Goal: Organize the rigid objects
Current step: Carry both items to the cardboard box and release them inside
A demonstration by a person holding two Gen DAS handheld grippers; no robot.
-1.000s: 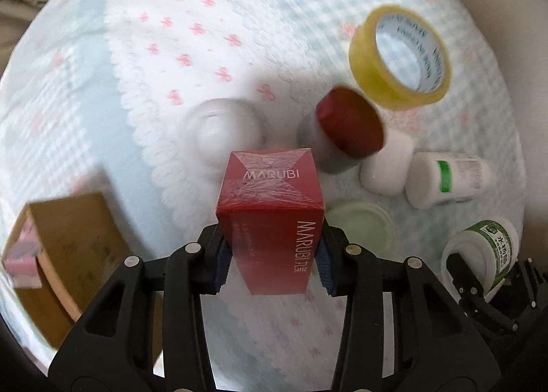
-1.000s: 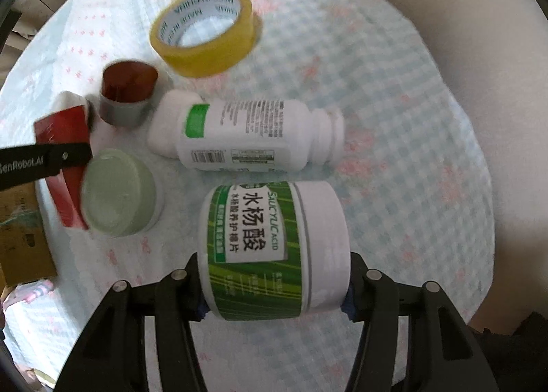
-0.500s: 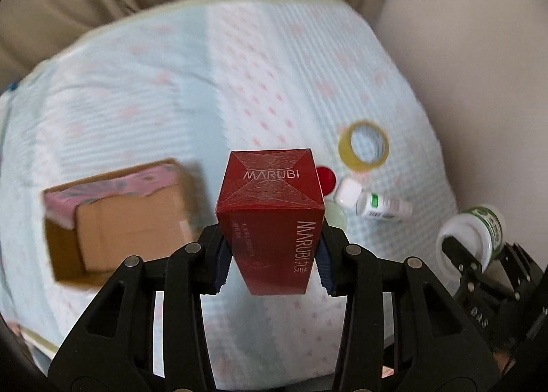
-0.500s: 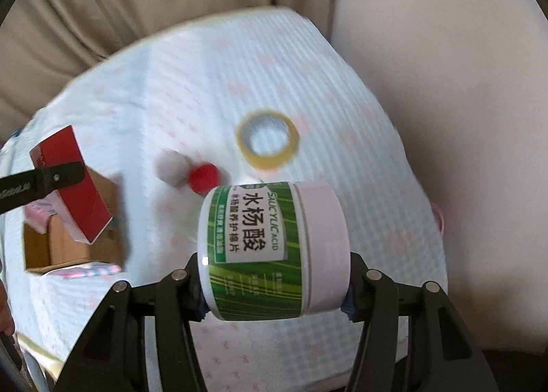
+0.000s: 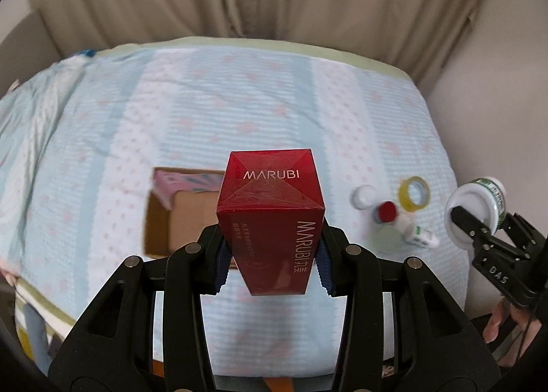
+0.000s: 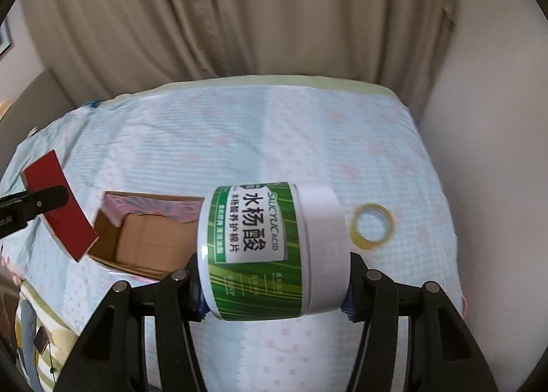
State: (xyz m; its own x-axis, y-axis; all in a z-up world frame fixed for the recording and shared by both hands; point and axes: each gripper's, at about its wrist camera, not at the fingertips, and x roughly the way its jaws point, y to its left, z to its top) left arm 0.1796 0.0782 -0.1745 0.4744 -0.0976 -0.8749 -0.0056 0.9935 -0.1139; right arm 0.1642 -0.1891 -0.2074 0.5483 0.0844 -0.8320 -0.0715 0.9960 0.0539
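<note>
My left gripper (image 5: 270,268) is shut on a red MARUBI box (image 5: 270,214) and holds it high above the bed. The box also shows at the left of the right wrist view (image 6: 58,214). My right gripper (image 6: 274,292) is shut on a green-and-white jar (image 6: 270,251), lying sideways between the fingers; the jar shows at the right in the left wrist view (image 5: 479,207). An open cardboard box (image 5: 171,217) lies on the bed below, also in the right wrist view (image 6: 147,241).
On the blue checked bedspread (image 5: 239,101) lie a yellow tape roll (image 5: 413,193), a red-lidded jar (image 5: 387,212), a white jar (image 5: 363,197), a pale green lid (image 5: 387,238) and a white bottle (image 5: 419,236). Curtains hang behind; a wall stands right.
Both grippers have risen far above the bed with their objects. The view now takes in the whole bed, and the cardboard box sits under the held objects.
</note>
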